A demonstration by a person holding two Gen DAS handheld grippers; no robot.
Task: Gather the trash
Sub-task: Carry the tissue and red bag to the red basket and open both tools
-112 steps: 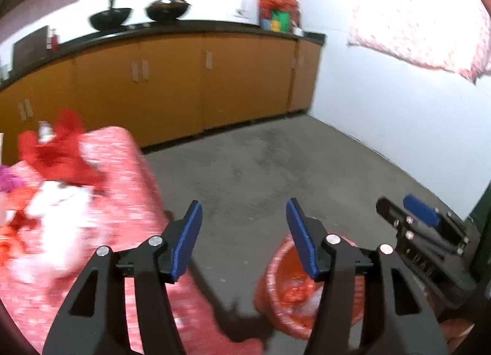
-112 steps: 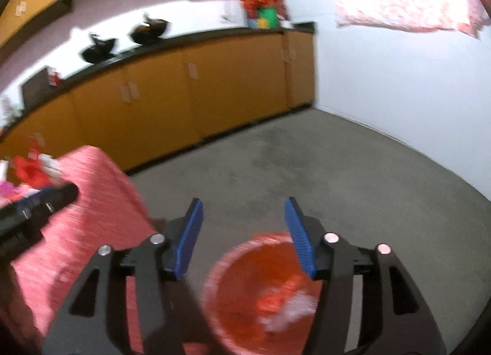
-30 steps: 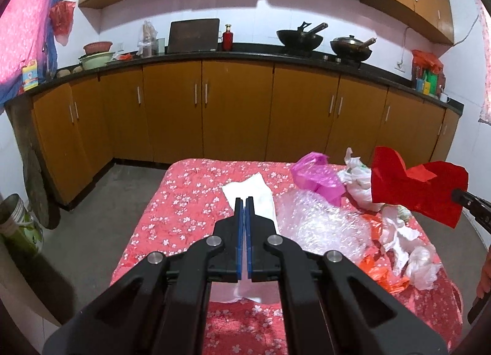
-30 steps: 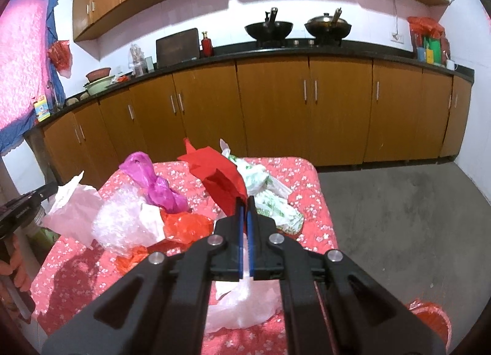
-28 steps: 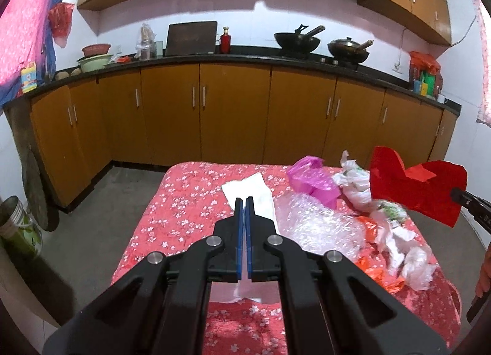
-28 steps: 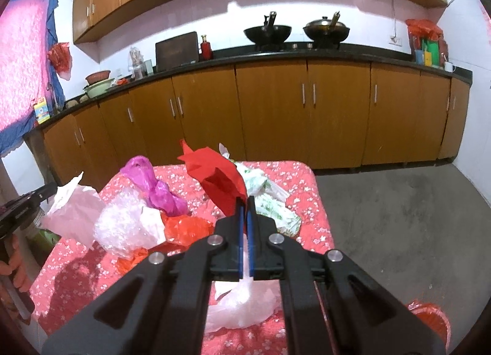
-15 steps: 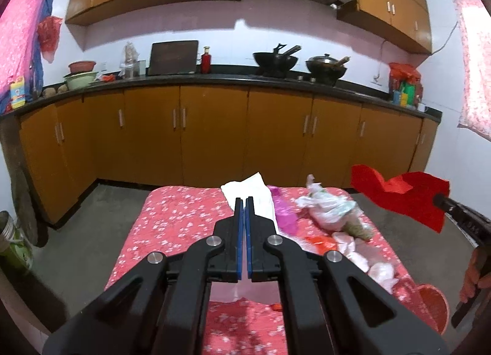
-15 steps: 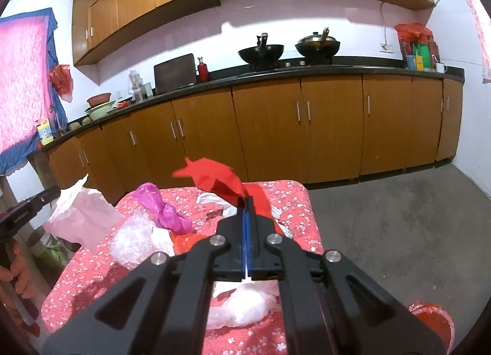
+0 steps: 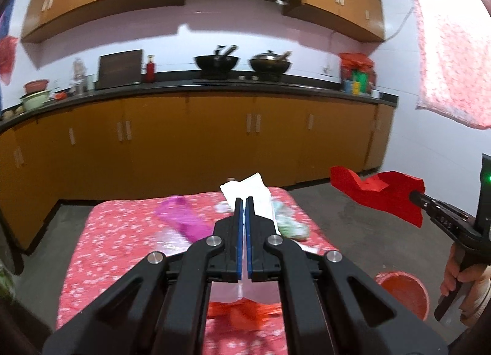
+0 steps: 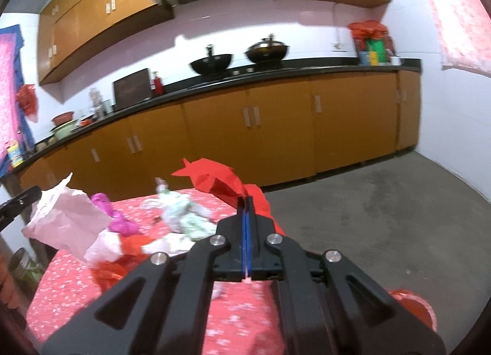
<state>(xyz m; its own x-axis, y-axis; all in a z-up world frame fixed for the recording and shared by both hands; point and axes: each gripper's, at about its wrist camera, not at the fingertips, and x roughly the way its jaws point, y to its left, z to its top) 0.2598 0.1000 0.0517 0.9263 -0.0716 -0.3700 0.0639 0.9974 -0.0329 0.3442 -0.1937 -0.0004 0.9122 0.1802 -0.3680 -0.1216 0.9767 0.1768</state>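
Note:
My left gripper (image 9: 244, 201) is shut on a sheet of white paper (image 9: 250, 191) and holds it above the table; the same sheet shows at the left of the right wrist view (image 10: 66, 220). My right gripper (image 10: 246, 200) is shut on crumpled red paper (image 10: 214, 178), lifted over the table's right end; it shows in the left wrist view (image 9: 380, 195) too. A red trash basket (image 9: 403, 292) stands on the floor right of the table. More trash lies on the table: a pink bag (image 9: 181, 221), a white-green bag (image 10: 184, 214), red plastic (image 9: 242, 310).
The table has a red flowered cloth (image 9: 104, 247). Wooden cabinets (image 9: 190, 140) with a black counter run along the back wall. Grey floor (image 10: 383, 217) lies to the right. A pot (image 10: 21, 263) stands on the floor at the left.
Both grippers have risen and pulled back from the table with their paper held. The view has swung right, so the red basket has come into sight.

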